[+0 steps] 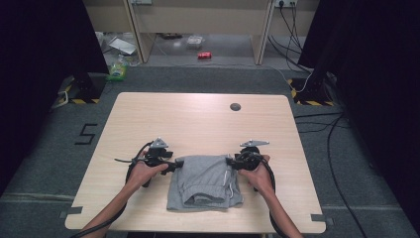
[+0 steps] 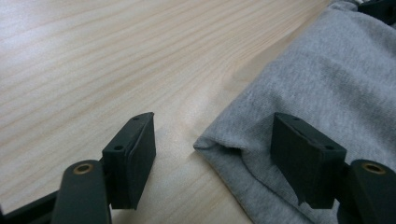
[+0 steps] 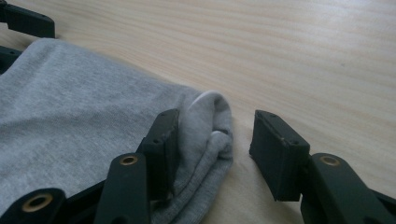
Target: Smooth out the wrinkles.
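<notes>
The wooden table [image 1: 198, 119] carried the folded grey garment [image 1: 205, 182] near its front edge. Your left gripper [image 2: 212, 154] and right gripper [image 3: 212, 147] each straddled a far corner, jaws parted, nothing pinched. The fold looked partly done; gripping those corners remained.

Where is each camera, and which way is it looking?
High view: above the person's side, looking forward and down at the table; both forearms show, left hand-held gripper, right hand-held gripper.
Left gripper view: rides the left hand-held gripper, facing a corner of the grey garment; its own jaws show.
Right gripper view: rides the right hand-held gripper, facing another corner; its own jaws show.
Shared: garment and table.
</notes>
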